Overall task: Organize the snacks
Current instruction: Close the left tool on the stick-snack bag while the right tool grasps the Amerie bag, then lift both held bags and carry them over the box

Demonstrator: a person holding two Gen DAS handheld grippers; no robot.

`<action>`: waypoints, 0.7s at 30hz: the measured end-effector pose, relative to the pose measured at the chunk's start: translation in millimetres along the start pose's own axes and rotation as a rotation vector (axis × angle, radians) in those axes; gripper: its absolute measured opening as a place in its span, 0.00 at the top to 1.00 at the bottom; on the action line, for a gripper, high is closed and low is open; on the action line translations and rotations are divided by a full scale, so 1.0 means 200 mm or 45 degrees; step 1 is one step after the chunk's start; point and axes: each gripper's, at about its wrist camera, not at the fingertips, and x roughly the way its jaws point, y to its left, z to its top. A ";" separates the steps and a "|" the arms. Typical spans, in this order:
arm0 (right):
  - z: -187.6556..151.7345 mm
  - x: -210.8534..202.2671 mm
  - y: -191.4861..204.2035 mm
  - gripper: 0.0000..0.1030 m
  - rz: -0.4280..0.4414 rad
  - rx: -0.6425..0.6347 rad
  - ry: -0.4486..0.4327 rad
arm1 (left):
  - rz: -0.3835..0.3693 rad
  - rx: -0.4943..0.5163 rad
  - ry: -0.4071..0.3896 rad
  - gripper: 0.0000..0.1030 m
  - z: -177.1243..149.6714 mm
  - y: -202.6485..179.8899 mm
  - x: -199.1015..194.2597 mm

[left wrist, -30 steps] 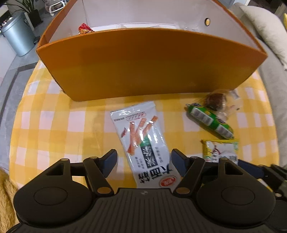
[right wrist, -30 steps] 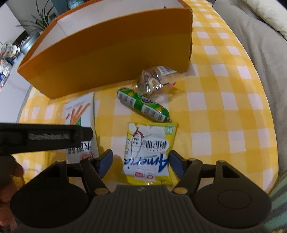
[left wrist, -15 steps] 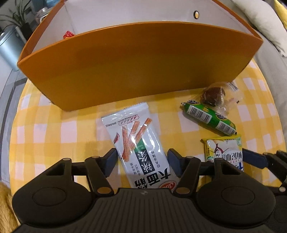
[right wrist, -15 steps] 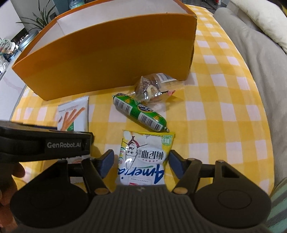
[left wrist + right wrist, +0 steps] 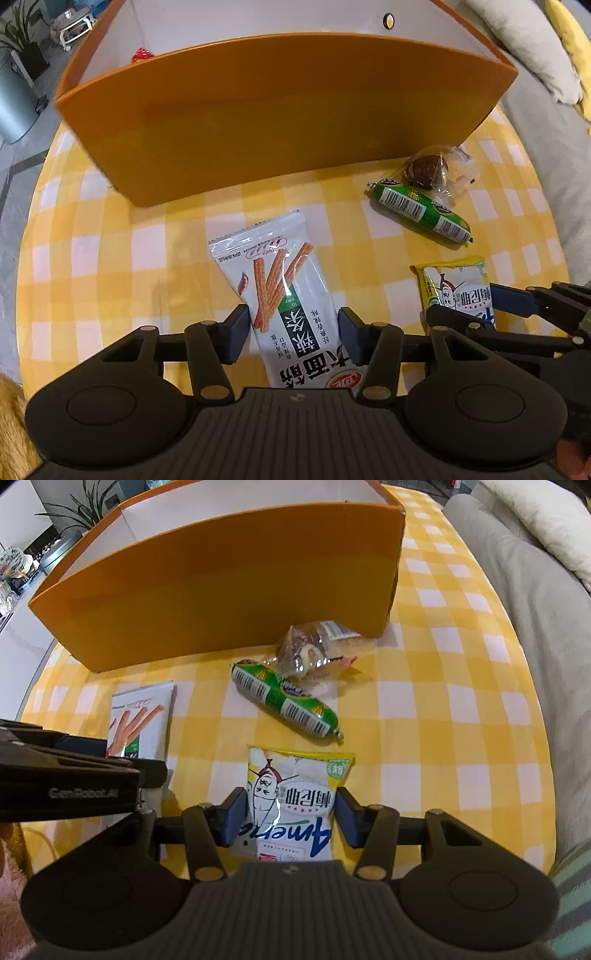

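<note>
An orange box [image 5: 280,122] with a white inside stands at the back of the yellow checked table; it also shows in the right wrist view [image 5: 221,587]. My left gripper [image 5: 293,334] straddles a white spicy-stick packet [image 5: 284,295], fingers close to both its edges. My right gripper [image 5: 288,818] straddles a yellow and white snack bag [image 5: 295,797] the same way. A green sausage [image 5: 284,698] and a clear-wrapped pastry [image 5: 314,650] lie between the bag and the box. A red wrapper [image 5: 142,54] shows inside the box.
A grey sofa with a cream cushion [image 5: 546,590] runs along the table's right edge. A metal bin [image 5: 14,107] and a potted plant [image 5: 18,40] stand on the floor at the far left. Yellow fur [image 5: 11,413] shows at the bottom left.
Both grippers have moved forward over their packets and their fingers have narrowed until they sit beside the packet edges. The packets lie where they were.
</note>
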 end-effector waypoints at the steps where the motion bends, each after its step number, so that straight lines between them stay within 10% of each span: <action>1: 0.00 0.00 0.00 0.52 0.004 0.006 0.005 | -0.008 -0.003 -0.006 0.43 -0.01 0.01 -0.02; 21: 0.12 -0.40 0.08 0.52 0.008 -0.137 -0.228 | -0.127 0.087 -0.327 0.43 0.06 -0.02 -0.56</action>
